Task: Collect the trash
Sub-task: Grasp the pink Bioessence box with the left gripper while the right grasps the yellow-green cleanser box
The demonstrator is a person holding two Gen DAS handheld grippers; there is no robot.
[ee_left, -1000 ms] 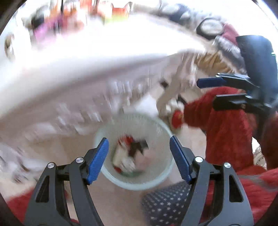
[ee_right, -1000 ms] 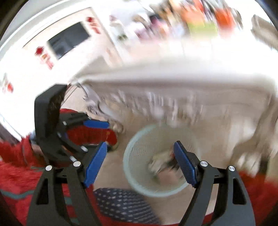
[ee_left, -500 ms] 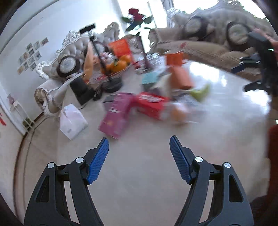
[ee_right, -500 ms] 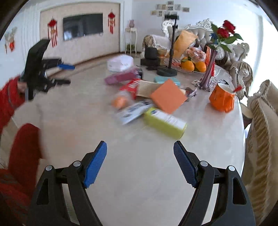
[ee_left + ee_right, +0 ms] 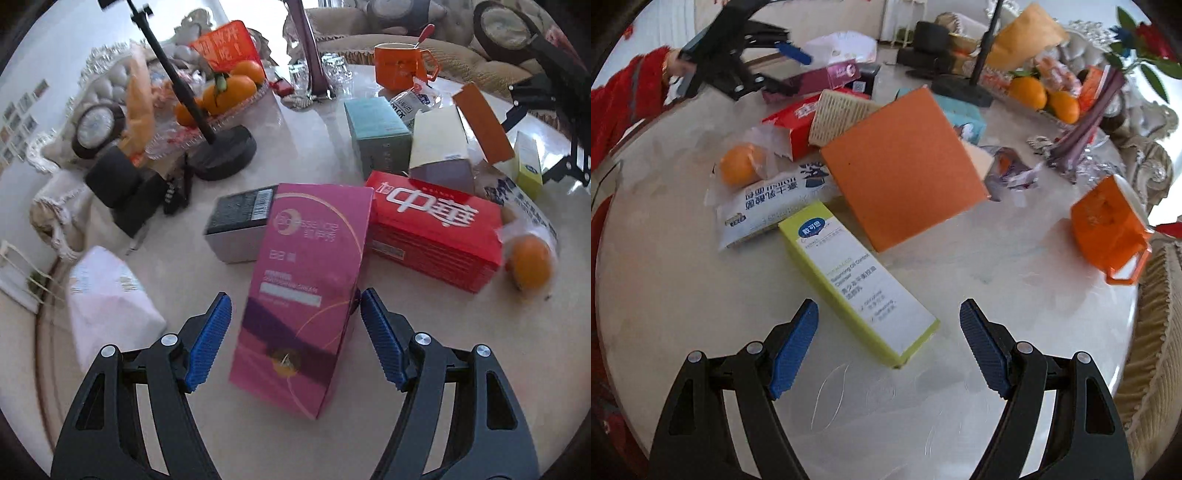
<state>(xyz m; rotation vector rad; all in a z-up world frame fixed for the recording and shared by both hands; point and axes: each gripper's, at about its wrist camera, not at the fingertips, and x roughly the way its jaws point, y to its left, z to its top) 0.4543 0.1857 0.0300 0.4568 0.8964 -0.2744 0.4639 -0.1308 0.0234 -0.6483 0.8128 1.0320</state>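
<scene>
Two grippers, jaws wide, empty: left (image 5: 295, 336) straddling pink box (image 5: 306, 291), right (image 5: 888, 345) over green box (image 5: 857, 284).

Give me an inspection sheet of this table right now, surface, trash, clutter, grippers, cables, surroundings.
Surface: pale marble table, crowded at the far side.
Job's things: pink box lying flat between the left gripper fingers; lime-green box ahead of the right gripper; red carton, orange box, white wrapper piled behind.
Clutter: orange mug, loose orange, fruit tray, black stand.
Grippers: both open, holding nothing.
Cables: nothing seen.
Surroundings: ornate sofas.
</scene>
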